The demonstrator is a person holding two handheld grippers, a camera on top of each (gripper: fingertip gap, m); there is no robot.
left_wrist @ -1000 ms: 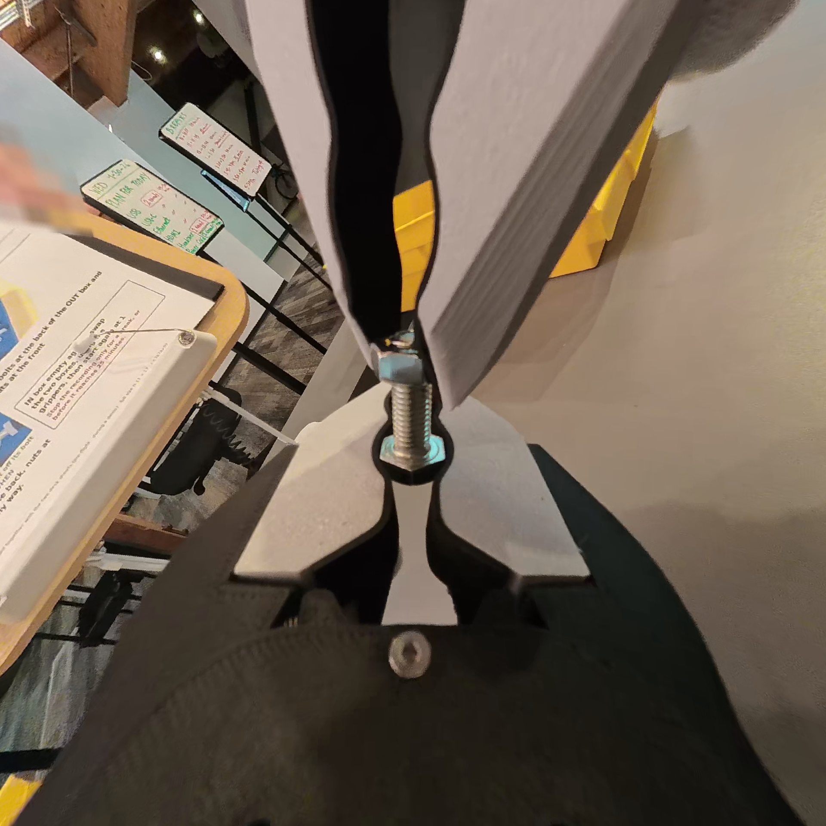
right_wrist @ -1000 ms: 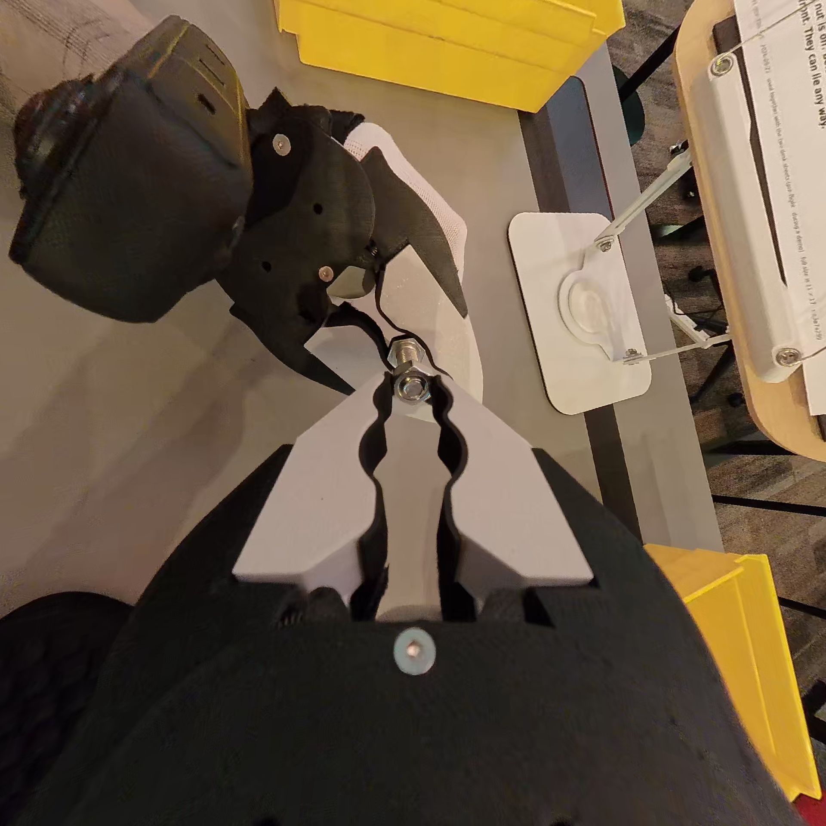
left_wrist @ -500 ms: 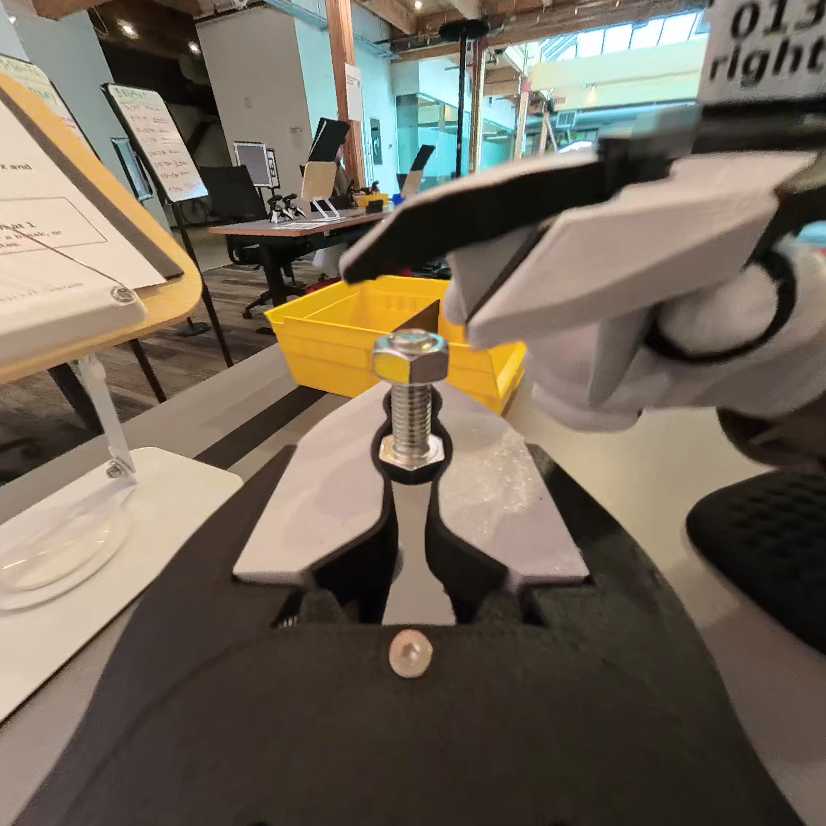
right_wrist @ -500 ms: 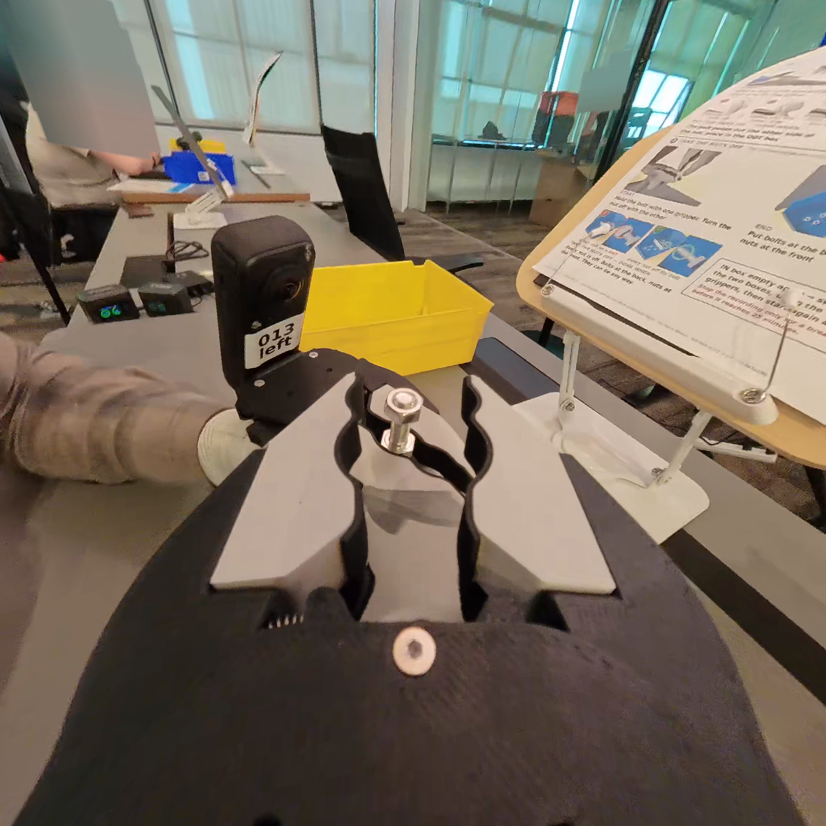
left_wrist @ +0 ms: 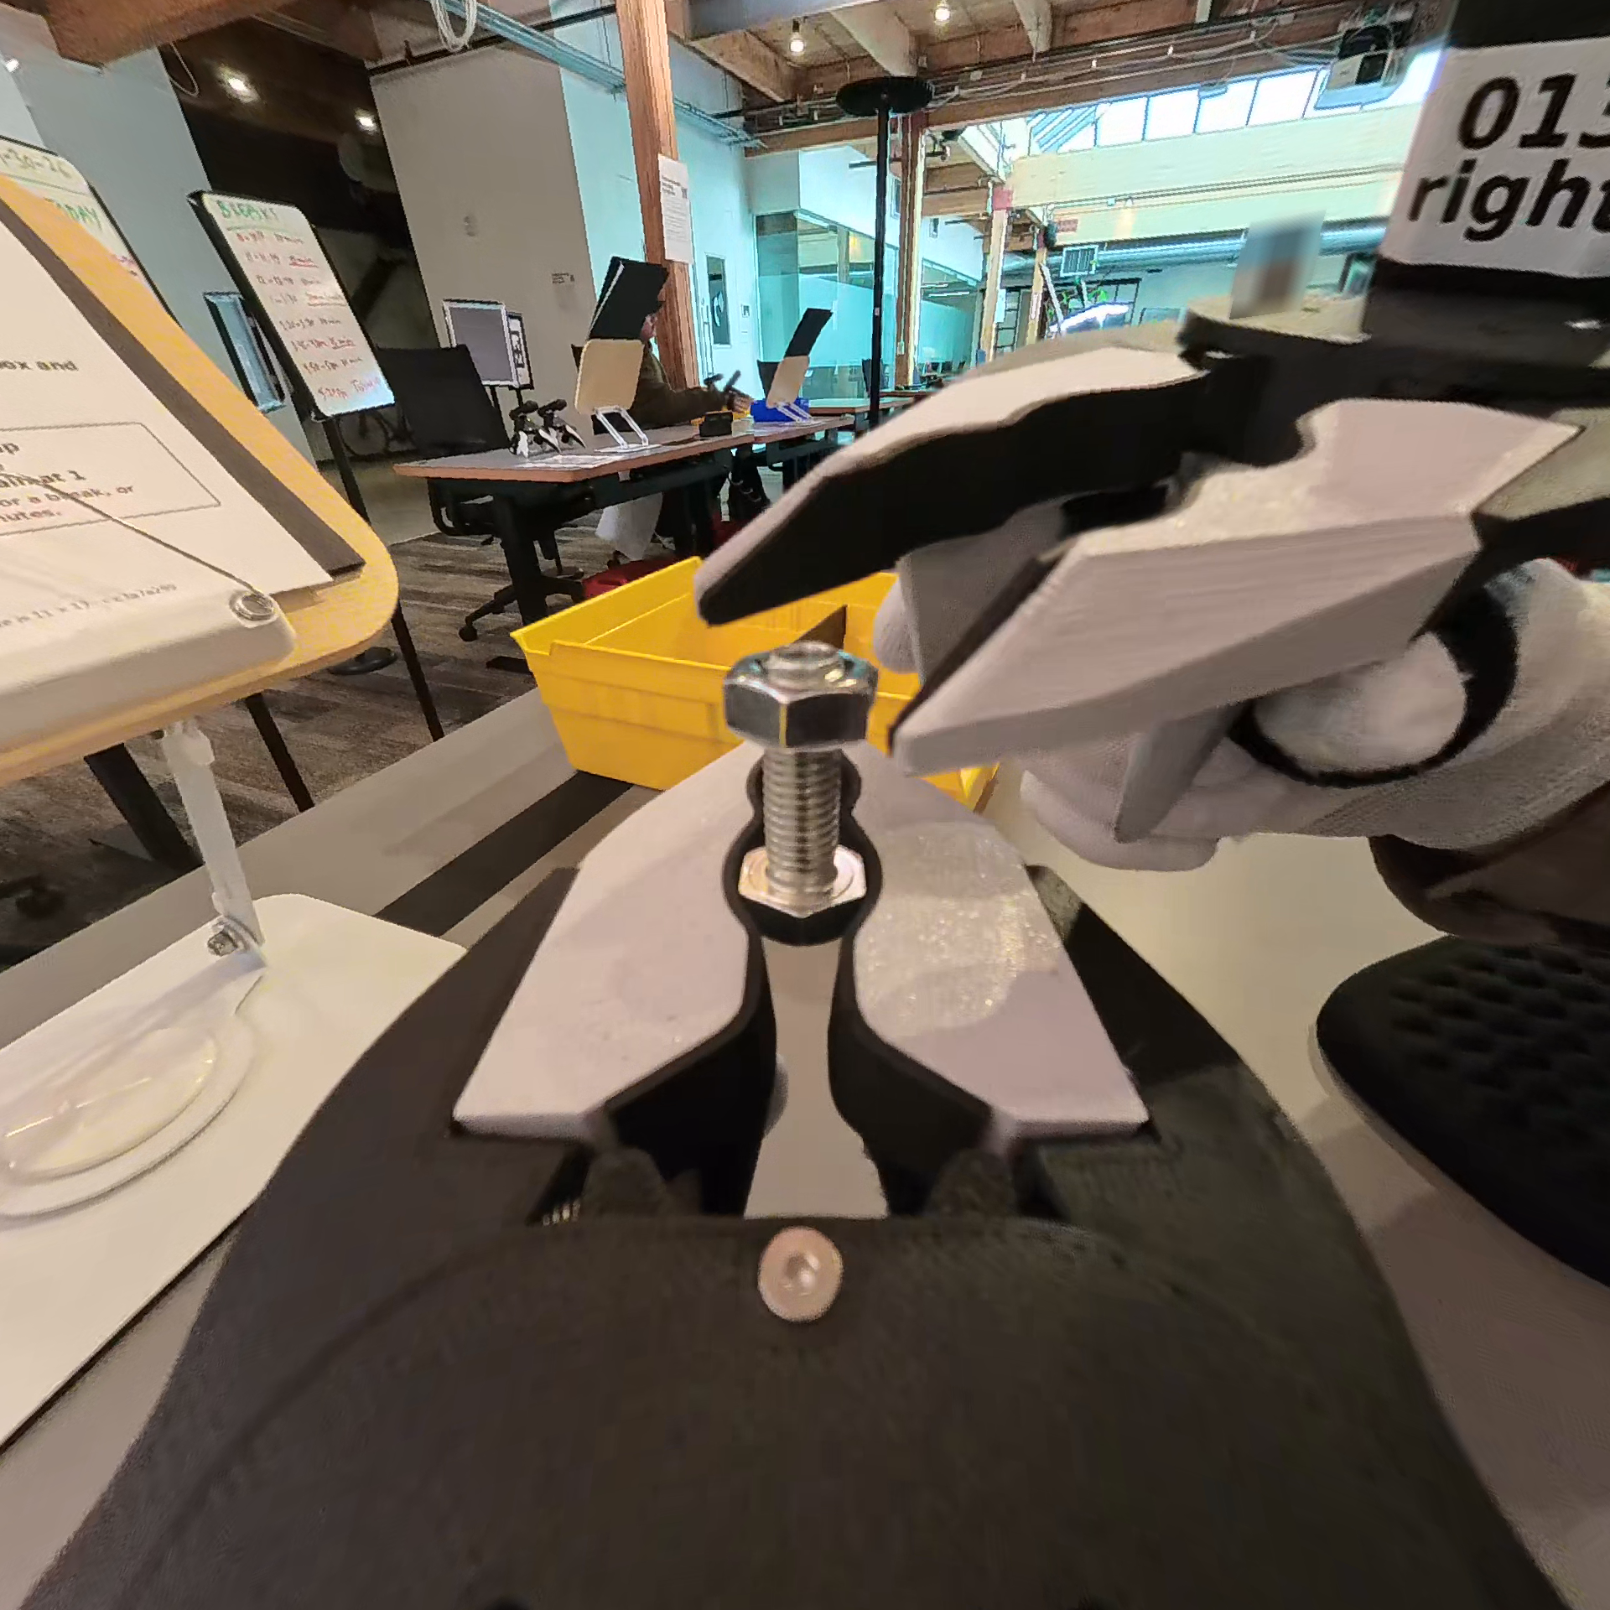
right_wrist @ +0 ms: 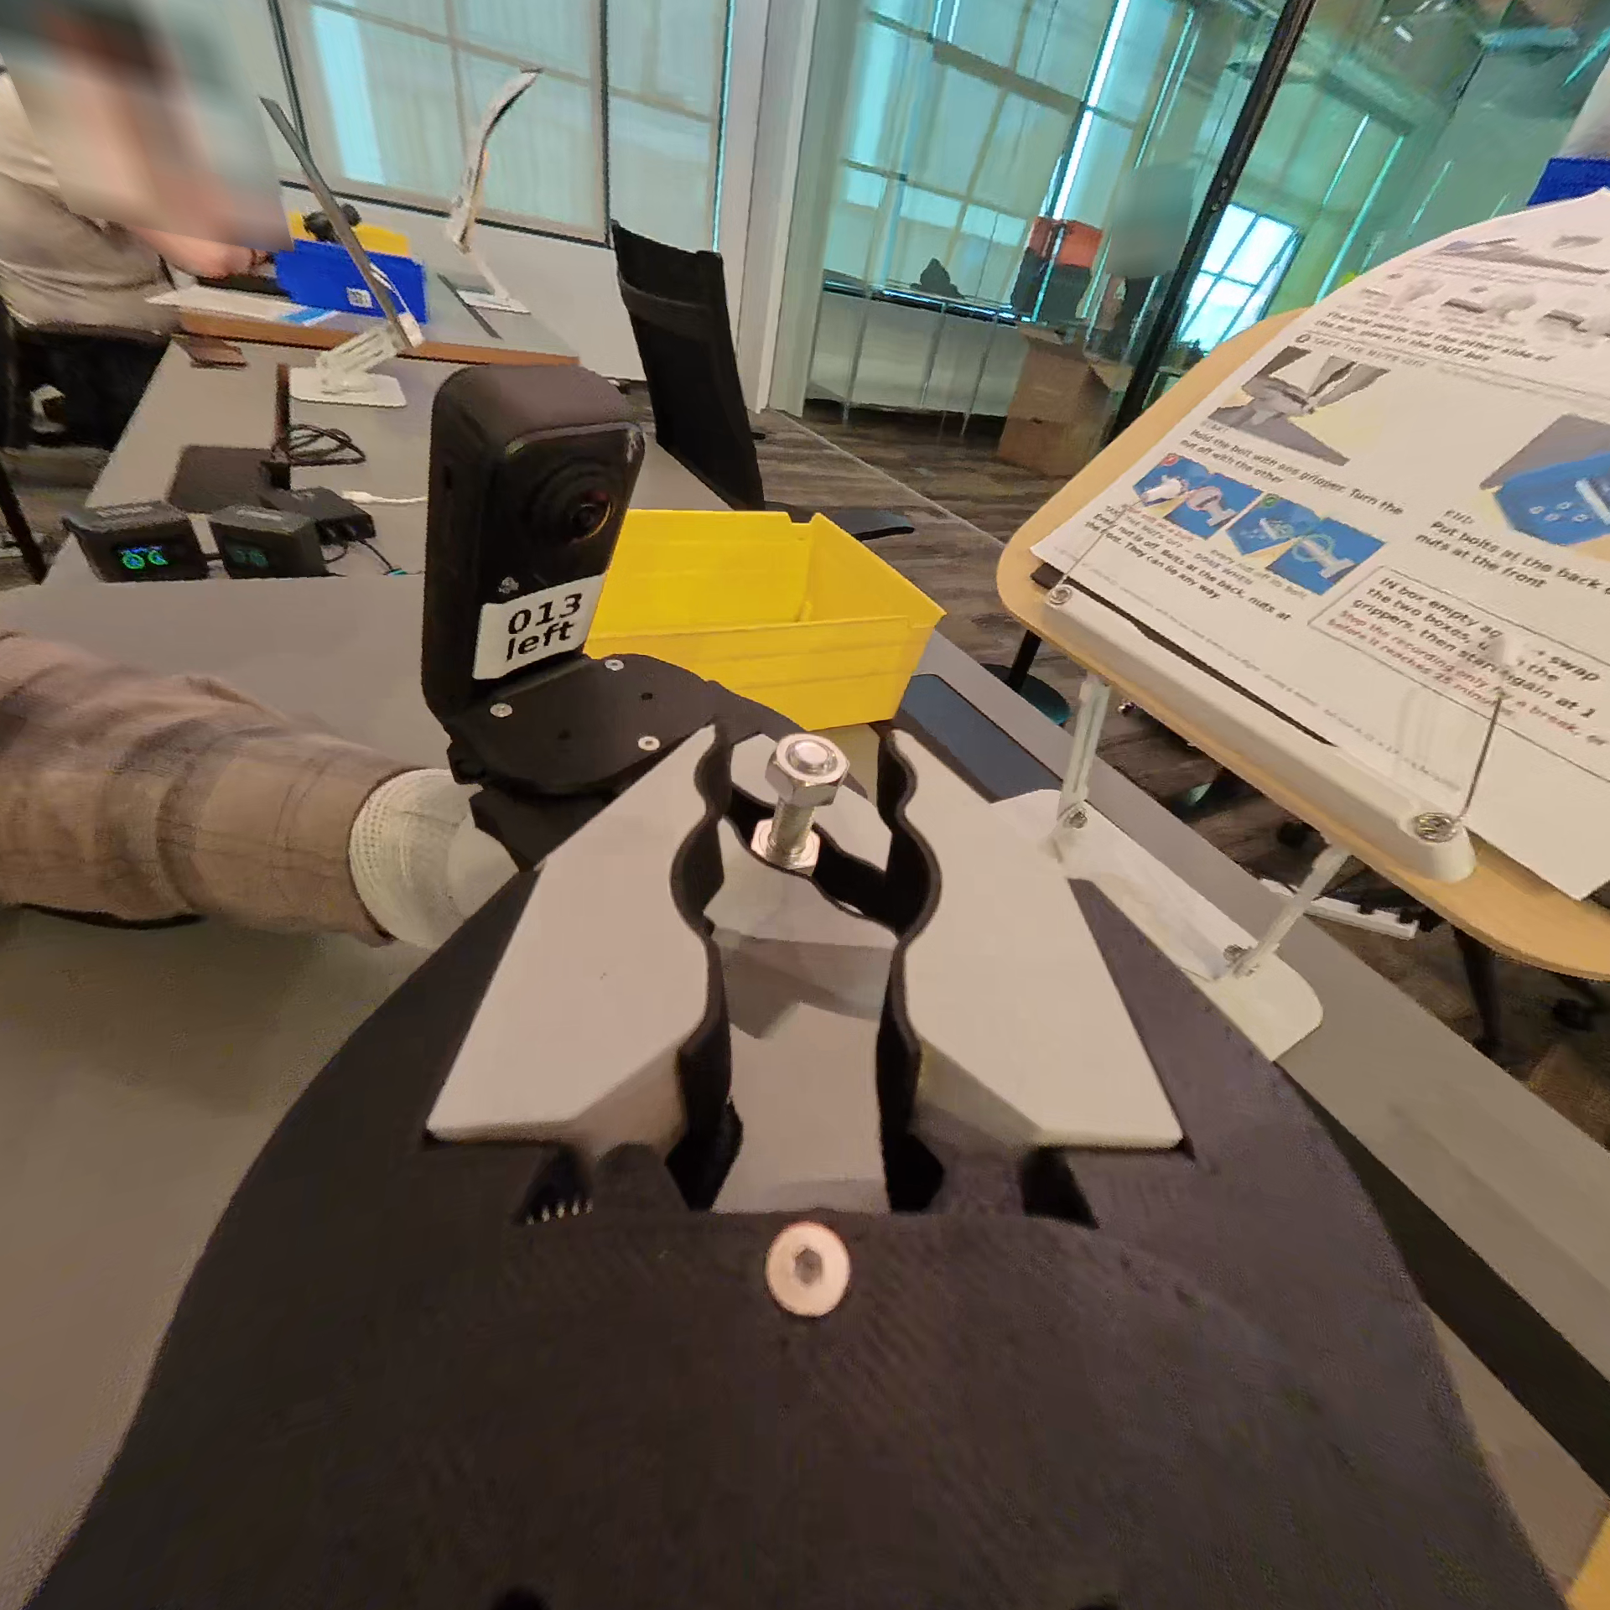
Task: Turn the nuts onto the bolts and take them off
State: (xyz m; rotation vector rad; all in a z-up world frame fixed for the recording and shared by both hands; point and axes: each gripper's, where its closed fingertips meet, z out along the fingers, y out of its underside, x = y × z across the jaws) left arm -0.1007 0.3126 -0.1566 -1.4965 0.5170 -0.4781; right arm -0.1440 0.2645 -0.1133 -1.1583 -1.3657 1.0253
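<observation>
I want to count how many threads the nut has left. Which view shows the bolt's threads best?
The left wrist view: the bolt stands upright, close and sharp, with bare threads below the nut. The right wrist view shows the bolt smaller, from above, mostly behind the nut.

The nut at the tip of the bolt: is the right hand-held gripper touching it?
Apart. The left wrist view shows the right hand-held gripper open, yellow bin showing between its lower finger and the nut.

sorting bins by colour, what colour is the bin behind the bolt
Yellow. The bin behind the bolt shows best in the left wrist view.
</observation>
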